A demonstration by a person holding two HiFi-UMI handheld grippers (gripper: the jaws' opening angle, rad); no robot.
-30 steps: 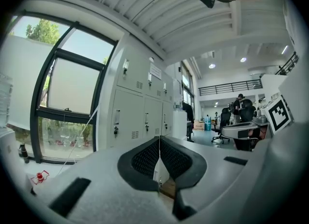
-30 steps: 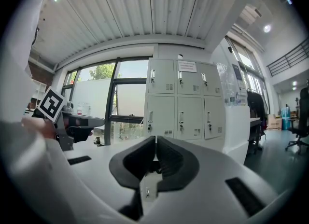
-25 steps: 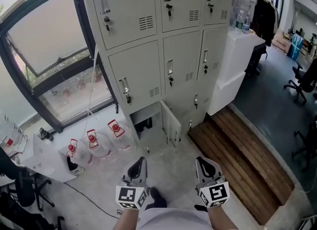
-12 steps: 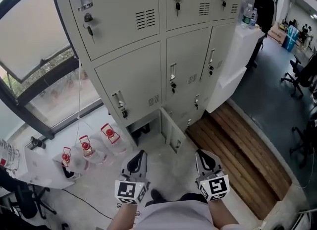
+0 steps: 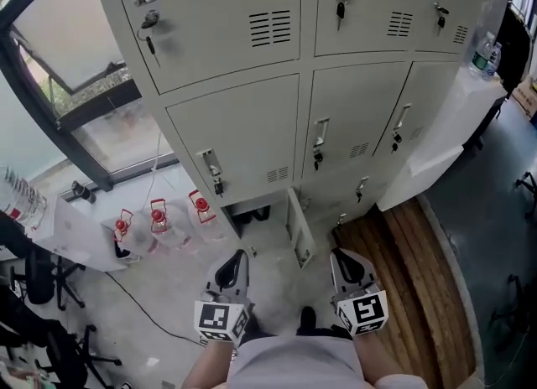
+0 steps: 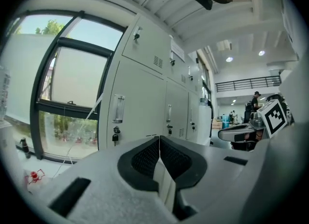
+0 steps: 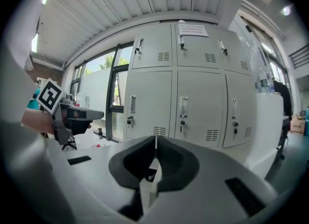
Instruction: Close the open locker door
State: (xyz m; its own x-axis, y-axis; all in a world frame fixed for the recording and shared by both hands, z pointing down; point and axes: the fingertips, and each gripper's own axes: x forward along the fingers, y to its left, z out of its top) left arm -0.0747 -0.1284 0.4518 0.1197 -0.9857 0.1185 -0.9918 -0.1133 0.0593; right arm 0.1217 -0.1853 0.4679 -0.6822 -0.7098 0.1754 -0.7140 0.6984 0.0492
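Note:
A grey bank of lockers (image 5: 277,85) stands in front of me. Its bottom-left compartment is open, and the open locker door (image 5: 296,228) swings out toward me near the floor. My left gripper (image 5: 232,268) and right gripper (image 5: 346,264) hang side by side just below that door, apart from it, both shut and empty. In the left gripper view the left gripper (image 6: 159,141) has its jaws pressed together before the lockers (image 6: 145,97). The right gripper (image 7: 155,143) is likewise shut in the right gripper view, facing the lockers (image 7: 193,97).
Three water jugs with red caps (image 5: 159,215) sit on the floor left of the open compartment. A window (image 5: 75,60) is at left, chairs (image 5: 42,295) at lower left. A white counter (image 5: 445,144) and wooden platform (image 5: 419,278) lie at right.
The head view has moved closer to the lockers and tilted down. The open door now sits just above the grippers, which keep their places in the picture.

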